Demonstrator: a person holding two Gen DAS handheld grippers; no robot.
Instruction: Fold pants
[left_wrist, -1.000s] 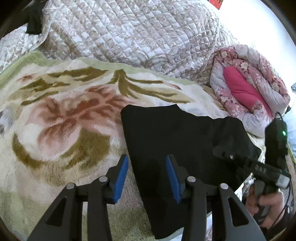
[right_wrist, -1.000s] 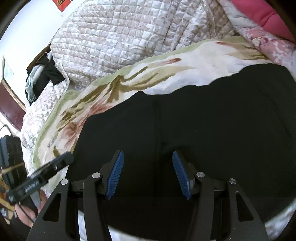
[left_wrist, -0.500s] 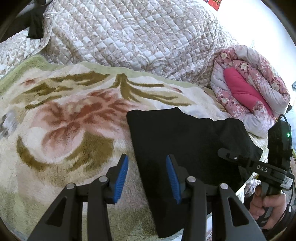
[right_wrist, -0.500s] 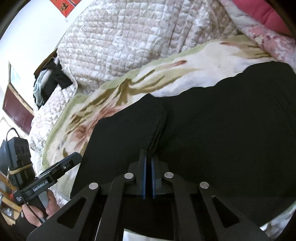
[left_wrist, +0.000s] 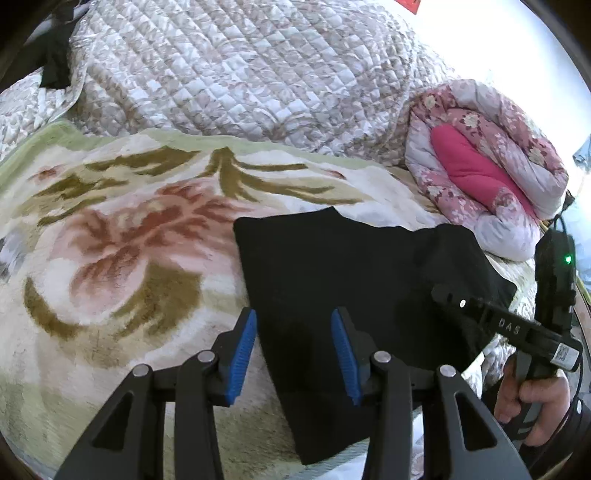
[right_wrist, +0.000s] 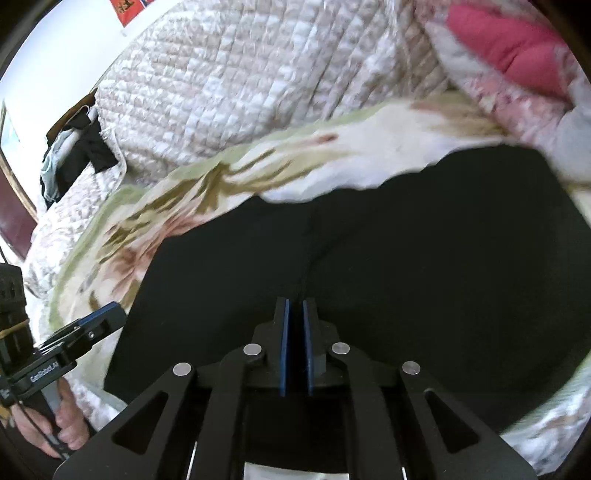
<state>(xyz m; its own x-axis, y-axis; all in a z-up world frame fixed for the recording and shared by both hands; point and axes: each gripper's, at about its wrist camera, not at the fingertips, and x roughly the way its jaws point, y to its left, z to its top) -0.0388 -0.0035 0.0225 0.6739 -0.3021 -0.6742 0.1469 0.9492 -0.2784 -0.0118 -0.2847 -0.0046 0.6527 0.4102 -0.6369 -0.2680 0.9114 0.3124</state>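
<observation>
Fingers first: right gripper (right_wrist: 294, 325) is pinched shut w/ black cloth b/w the blue pads; a sec ago they stood wide apart over that same spot, so the grab is fresh. Left gripper (left_wrist: 293, 354) has its blue pads spread, nothing b/w them, hovering at the near left edge of the pants (left_wrist: 332, 280); no change there across the last sec.

Pants are black, already folded to a compact slab, lying flat on the floral blanket (left_wrist: 118, 258) near the bed's front edge. In the right wrist view a crease now runs up from the shut pads, and the view is motion-blurred and tipped vs half a sec ago: prob. the start of a lift, so the next fold looks to be under way. Left side isn't pinned yet, so the slab could drag or skew as the right pulls.

Farther out: quilted cover (left_wrist: 240, 74) heaped behind, pink floral duvet roll (left_wrist: 491, 166) at the right.
</observation>
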